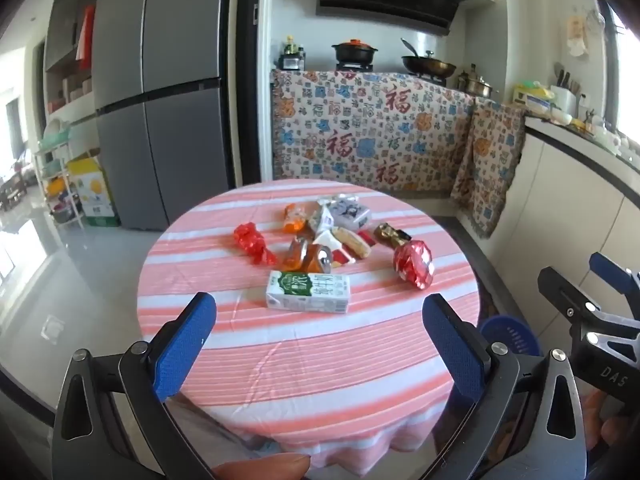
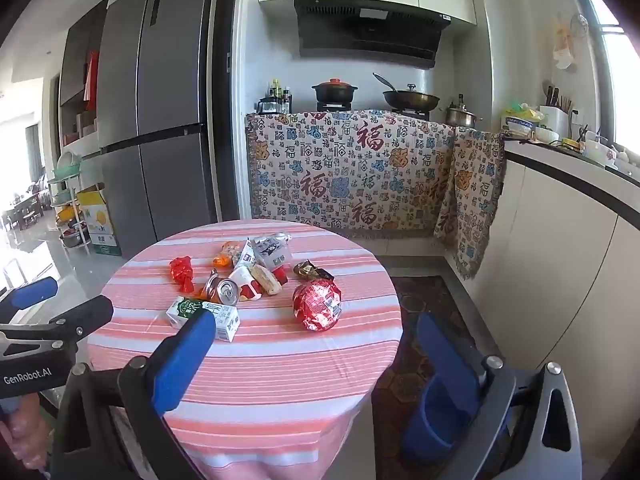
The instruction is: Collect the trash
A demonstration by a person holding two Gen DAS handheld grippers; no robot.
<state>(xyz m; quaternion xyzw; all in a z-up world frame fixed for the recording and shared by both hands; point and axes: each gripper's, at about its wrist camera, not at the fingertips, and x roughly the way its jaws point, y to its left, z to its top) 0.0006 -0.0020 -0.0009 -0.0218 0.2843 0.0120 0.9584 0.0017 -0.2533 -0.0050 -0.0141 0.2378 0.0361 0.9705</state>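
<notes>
Jaws of the left gripper (image 1: 319, 338) gape wide, empty, above the striped desk (image 1: 280, 360); the right gripper (image 2: 316, 352) matches. Trash sits mid-desk: red wrapper (image 1: 253, 243), milk carton (image 1: 307, 291), can (image 2: 228, 292), foil ball (image 1: 414, 267).

The near half of the table (image 1: 304, 364) is bare cloth, open to both spread grippers. Farther in, a milk carton (image 1: 307, 292) lies crosswise, fronting the litter pile (image 1: 320, 236). A red foil ball (image 1: 414, 265) sits apart to its right. A blue bin (image 2: 444, 420) stands on the floor beside the table.
</notes>
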